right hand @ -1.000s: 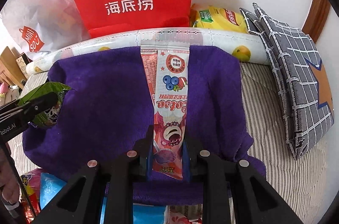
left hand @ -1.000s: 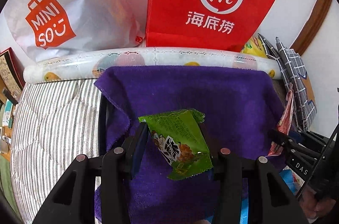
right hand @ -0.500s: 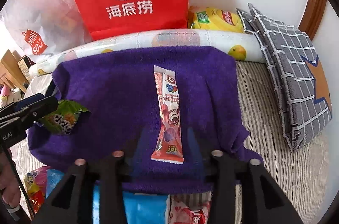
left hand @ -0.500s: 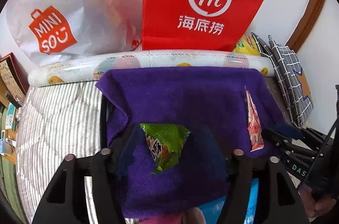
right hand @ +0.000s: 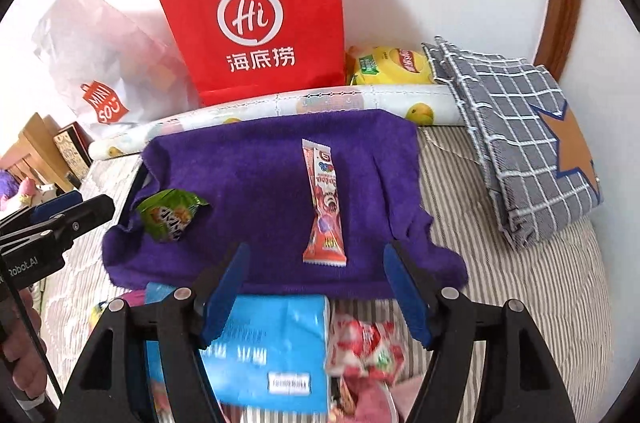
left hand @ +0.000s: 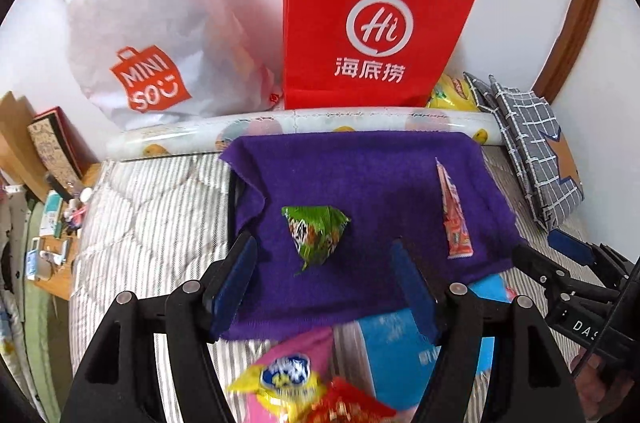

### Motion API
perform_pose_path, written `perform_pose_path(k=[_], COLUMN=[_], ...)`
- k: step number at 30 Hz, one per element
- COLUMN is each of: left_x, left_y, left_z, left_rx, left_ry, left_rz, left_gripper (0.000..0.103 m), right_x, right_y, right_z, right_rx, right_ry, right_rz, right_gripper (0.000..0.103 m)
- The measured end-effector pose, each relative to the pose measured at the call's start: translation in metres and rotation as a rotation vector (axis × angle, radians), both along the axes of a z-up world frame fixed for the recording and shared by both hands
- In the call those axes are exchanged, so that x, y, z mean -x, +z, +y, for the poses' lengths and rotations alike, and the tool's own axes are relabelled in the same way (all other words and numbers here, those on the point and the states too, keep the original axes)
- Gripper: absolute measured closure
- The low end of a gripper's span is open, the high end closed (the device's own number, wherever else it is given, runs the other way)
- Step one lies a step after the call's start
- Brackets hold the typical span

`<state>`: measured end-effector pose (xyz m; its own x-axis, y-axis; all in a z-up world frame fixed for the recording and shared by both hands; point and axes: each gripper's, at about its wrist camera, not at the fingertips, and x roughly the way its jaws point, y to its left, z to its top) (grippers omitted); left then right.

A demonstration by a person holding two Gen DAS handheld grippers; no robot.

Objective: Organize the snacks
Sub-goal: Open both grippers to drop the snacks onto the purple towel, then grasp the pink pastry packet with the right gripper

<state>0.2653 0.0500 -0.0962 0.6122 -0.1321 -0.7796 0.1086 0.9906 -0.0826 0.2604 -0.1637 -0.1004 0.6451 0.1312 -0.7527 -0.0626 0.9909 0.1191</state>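
A green snack packet [left hand: 316,235] [right hand: 173,215] lies on the left part of a purple towel [left hand: 360,175] [right hand: 256,175]. A long pink strawberry bar wrapper [right hand: 325,211] [left hand: 454,219] lies on the towel's right part. My left gripper [left hand: 324,255] hovers above and nearer than the green packet, jaws opening, nothing between them. My right gripper [right hand: 316,263] hangs just short of the pink wrapper's near end, jaws opening, nothing gripped. Each gripper shows at the edge of the other's view.
A red paper bag [left hand: 368,23], a white shopping bag [left hand: 148,35] and a yellow chip bag [right hand: 392,65] stand behind a rolled mat [right hand: 360,103]. A grey checked cushion [right hand: 520,139] lies right. Blue [right hand: 272,347], pink and red snack packs [right hand: 364,347] sit on the striped bedding [left hand: 148,223] nearest me.
Both grippers let go: the green packet and the pink wrapper now lie on the towel. Both grippers opened, pulled back and rose, bringing the near snack pile into view.
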Motion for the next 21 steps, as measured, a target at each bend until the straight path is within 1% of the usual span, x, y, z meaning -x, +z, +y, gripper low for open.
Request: perform_pose_path(k=[3, 7, 11, 15, 17, 21], left_x=[0.02, 0.044, 0.065, 0.083, 0.089, 0.094], left_y=[0.006, 0.008, 0.01, 0.012, 0.011, 0.006], left_z=[-0.006, -0.013, -0.013, -0.009, -0.004, 0.002], left_rx=[-0.013, -0.02, 0.017, 0.01, 0.027, 0.066], left_ry=[-0.01, -0.029, -0.027, 0.001, 0.019, 0.03], left_rz=[-0.03, -0.042, -0.046, -0.06, -0.049, -0.011], left_gripper=[0.033, 0.033, 0.033, 0.033, 0.033, 0.033], right_x=[0.023, 0.044, 0.064, 0.075, 0.08, 0.094], right_y=[0.008, 0.009, 0.004, -0.002, -0.005, -0.008], right_z=[-0.006, -0.014, -0.023, -0.03, -0.038, -0.054], right_rx=[-0.03, -0.033, 0.009, 0.062, 0.046, 0.024], right_ry=[0.004, -0.003, -0.016, -0.011, -0.021, -0.045], right_rz=[-0.044, -0.075, -0.094, -0.054, -0.033, -0.039], right_gripper=[0.034, 0.034, 0.034, 0.034, 0.034, 0.034])
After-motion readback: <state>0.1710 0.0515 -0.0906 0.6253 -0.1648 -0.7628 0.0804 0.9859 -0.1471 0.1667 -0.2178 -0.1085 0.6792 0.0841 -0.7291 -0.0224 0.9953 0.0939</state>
